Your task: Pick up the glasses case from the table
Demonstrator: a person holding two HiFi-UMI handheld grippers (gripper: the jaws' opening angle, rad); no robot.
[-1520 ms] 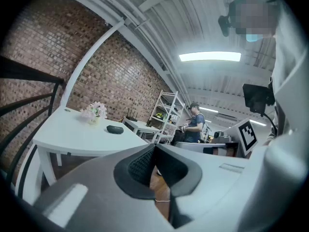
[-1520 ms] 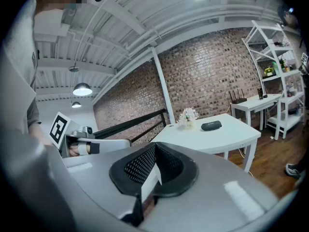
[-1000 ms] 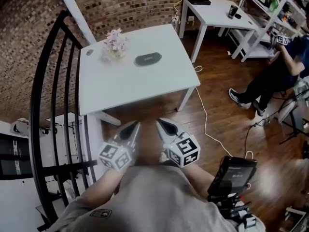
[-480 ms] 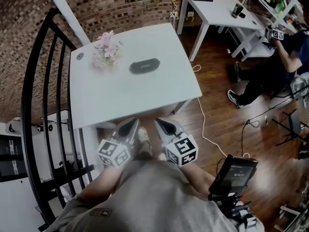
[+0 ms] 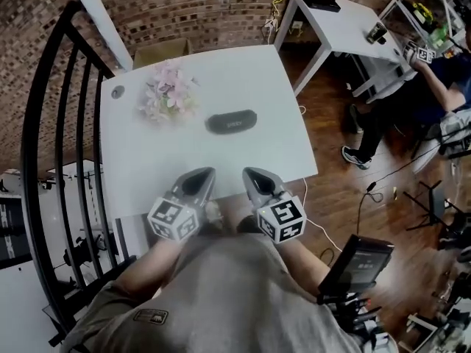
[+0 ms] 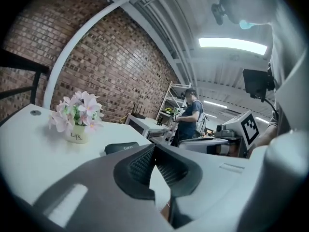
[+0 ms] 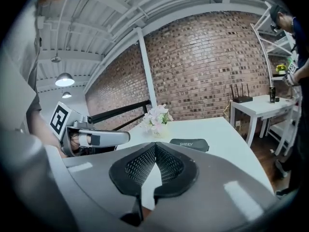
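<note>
A dark oval glasses case [image 5: 231, 121] lies flat in the middle of the white table [image 5: 272, 87]; it also shows as the case [image 6: 121, 148] past the left jaws and the case [image 7: 189, 144] past the right jaws. My left gripper [image 5: 206, 175] is shut and empty over the table's near edge, short of the case. My right gripper [image 5: 252, 173] hovers beside it, also shut with nothing in it. Each gripper's jaw tips meet in its own view: left gripper [image 6: 154, 146], right gripper [image 7: 155, 146].
A small pot of pink flowers [image 5: 168, 94] stands left of the case. A black railing [image 5: 44, 153] runs along the left. A second white table [image 5: 335, 17] and a seated person [image 5: 412, 87] are at the right, with a cable [image 5: 368, 190] on the wood floor.
The table and case have come nearer in the head view. Both grippers, still shut, have moved forward from over the floor to the table's near edge.
</note>
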